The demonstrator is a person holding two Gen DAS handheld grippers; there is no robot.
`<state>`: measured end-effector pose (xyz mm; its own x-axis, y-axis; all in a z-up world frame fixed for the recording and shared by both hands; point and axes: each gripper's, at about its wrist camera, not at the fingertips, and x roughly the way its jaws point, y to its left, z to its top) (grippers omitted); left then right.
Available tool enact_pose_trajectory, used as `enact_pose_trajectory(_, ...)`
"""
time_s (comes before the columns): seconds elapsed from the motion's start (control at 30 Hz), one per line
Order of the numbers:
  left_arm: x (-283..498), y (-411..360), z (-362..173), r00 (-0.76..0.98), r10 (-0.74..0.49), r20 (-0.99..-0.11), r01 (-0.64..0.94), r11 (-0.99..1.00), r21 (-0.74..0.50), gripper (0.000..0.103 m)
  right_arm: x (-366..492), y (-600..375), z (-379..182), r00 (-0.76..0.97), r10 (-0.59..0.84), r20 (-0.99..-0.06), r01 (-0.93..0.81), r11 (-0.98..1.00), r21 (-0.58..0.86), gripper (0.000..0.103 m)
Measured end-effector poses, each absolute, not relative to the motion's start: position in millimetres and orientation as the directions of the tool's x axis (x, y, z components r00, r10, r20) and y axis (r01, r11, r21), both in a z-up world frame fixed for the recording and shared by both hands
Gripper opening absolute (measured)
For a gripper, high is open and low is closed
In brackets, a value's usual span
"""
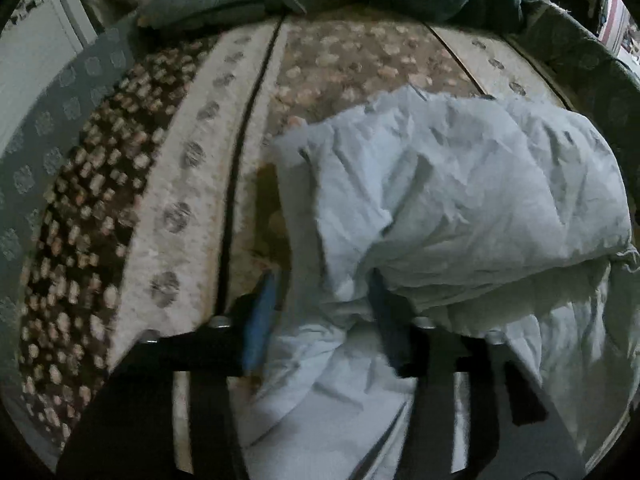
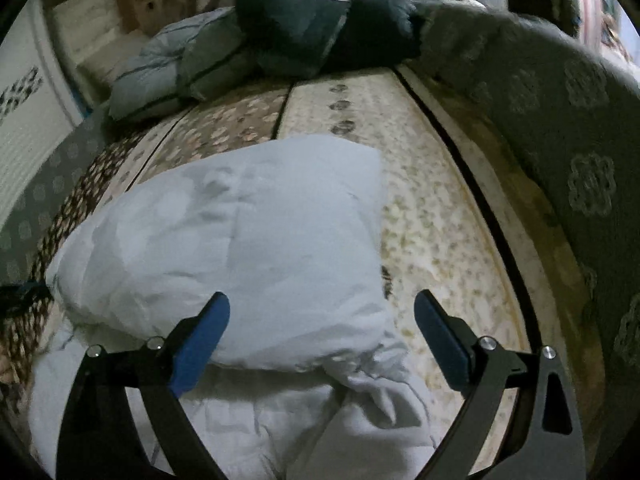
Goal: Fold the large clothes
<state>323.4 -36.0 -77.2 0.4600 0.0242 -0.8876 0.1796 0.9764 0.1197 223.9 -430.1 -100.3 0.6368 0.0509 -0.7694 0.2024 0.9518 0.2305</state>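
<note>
A large pale blue-white garment (image 1: 460, 200) lies bunched and partly folded on a patterned bedspread (image 1: 180, 200). My left gripper (image 1: 320, 312) is open, its blue pads on either side of a fold at the garment's left edge; the right pad is partly buried in cloth. In the right wrist view the same garment (image 2: 240, 232) lies as a puffy folded mass. My right gripper (image 2: 320, 332) is open and wide, its pads straddling the garment's near right corner without pinching it.
A heap of grey and dark blue clothes or pillows (image 2: 280, 36) lies at the far end of the bed. A grey flowered blanket (image 2: 560, 128) runs along the right side. A white wall or cabinet (image 1: 32, 60) stands at the left.
</note>
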Motion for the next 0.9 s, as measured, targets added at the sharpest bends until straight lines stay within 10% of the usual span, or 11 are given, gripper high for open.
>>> enact_pose_trajectory(0.13,330,-44,-55,0.513,0.027,-0.858,0.163,0.978,0.128,0.1,225,-434,-100,0.648,0.047,-0.76,0.247,0.931,0.268,0.093)
enact_pose_trajectory(0.9,404,-144,-146,0.411,-0.022,-0.911,0.226,0.971,0.079,0.1,317,-362,-150,0.567,0.026,-0.823,0.136,0.983,0.124,0.102)
